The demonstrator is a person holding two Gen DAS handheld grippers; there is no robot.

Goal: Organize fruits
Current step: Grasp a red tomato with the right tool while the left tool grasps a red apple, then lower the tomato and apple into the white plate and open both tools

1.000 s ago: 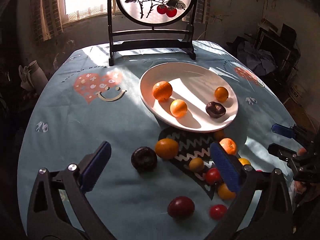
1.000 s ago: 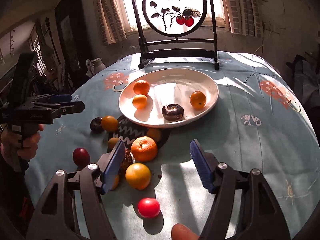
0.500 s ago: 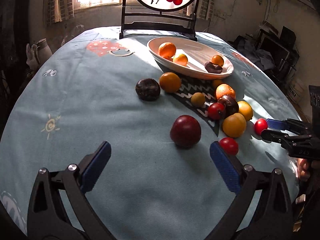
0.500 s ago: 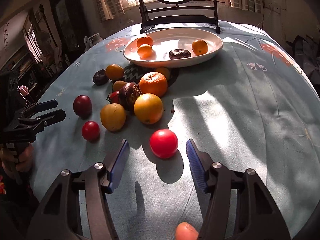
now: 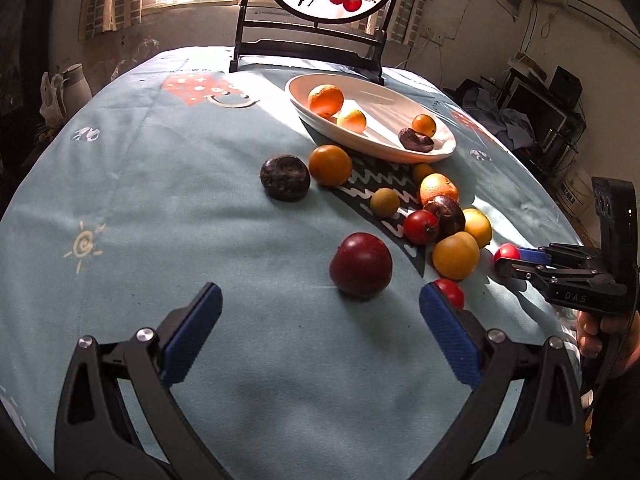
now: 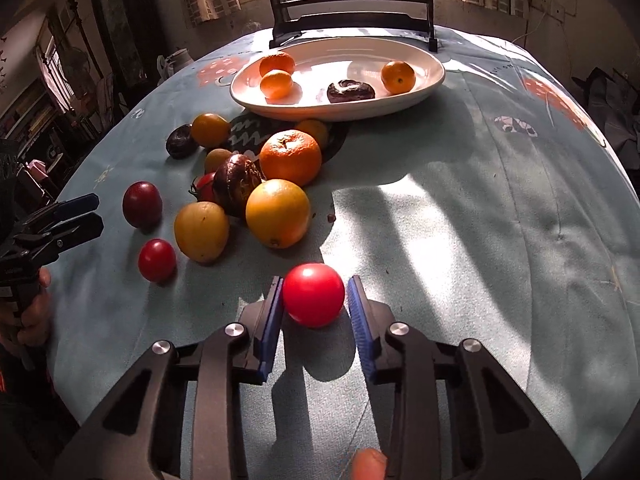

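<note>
A white oval plate (image 5: 372,148) (image 6: 340,114) at the back holds three orange fruits and a dark one. In front of it lies a heap of oranges (image 6: 290,156), yellow fruits (image 6: 201,232) and a dark fruit. My right gripper (image 6: 315,286) (image 5: 508,260) is closing on a bright red tomato (image 6: 313,295) that rests on the cloth, one pad against each side. My left gripper (image 5: 320,296) (image 6: 94,211) is wide open, low over the cloth. A dark red plum (image 5: 360,264) (image 6: 142,204) lies just beyond its fingertips, and a small red tomato (image 5: 450,290) sits by its right finger.
A dark framed screen on a stand (image 5: 308,48) rises behind the plate. A dark round fruit (image 5: 285,178) and an orange (image 5: 330,165) lie left of the heap. The round table, under a blue cloth (image 5: 160,208), drops off on all sides. A hand (image 5: 592,332) holds the right gripper.
Both grippers have come down toward the cloth. The right jaws have closed in from wide apart onto the red tomato. The left gripper has neared the plum and stays open.
</note>
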